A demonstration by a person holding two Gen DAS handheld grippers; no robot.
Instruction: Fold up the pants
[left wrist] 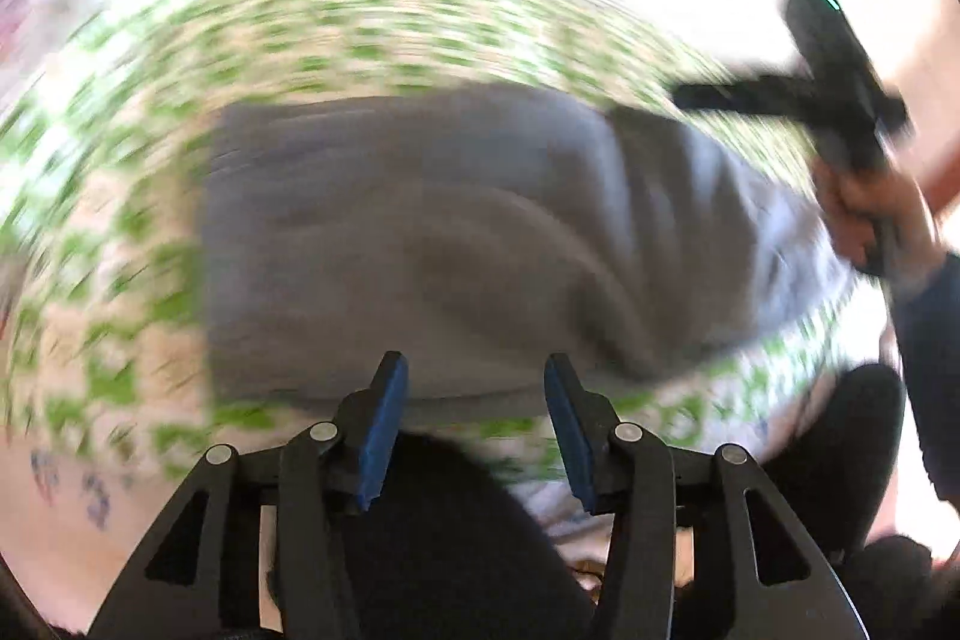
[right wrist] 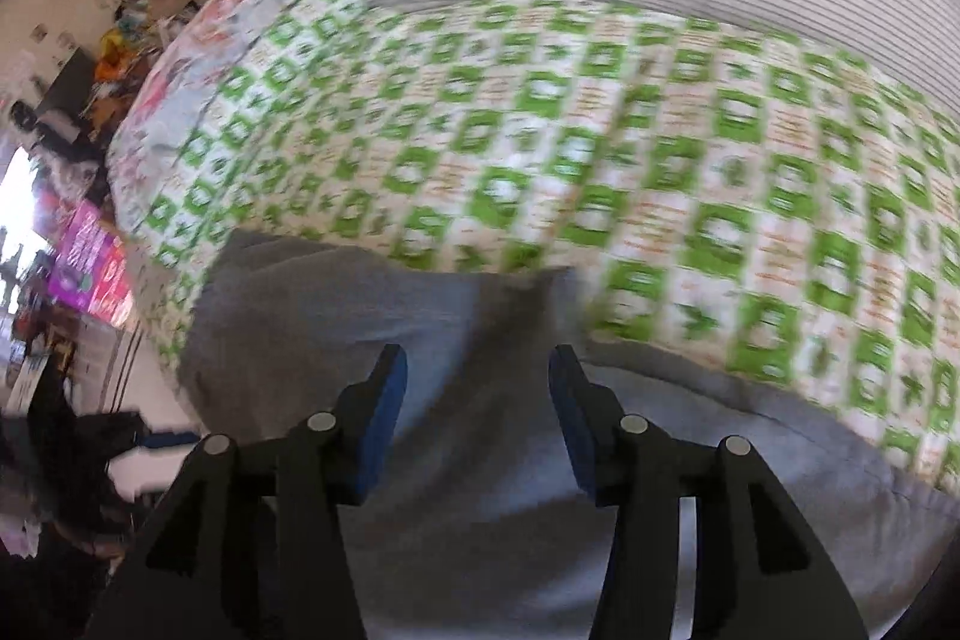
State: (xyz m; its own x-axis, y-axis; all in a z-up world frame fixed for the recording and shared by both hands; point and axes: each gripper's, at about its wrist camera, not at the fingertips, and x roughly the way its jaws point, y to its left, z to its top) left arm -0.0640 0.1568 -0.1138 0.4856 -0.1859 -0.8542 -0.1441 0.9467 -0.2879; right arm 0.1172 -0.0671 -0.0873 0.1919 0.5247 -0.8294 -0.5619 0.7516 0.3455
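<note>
Pants (left wrist: pixel 456 232), motion-blurred, lie partly hidden behind the left gripper's (left wrist: pixel 474 424) fingers (left wrist: pixel 384 424).

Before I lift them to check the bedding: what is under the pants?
The grey pants lie on a green-patterned sheet, which shows on all sides. What lies directly beneath the pants is covered.
</note>
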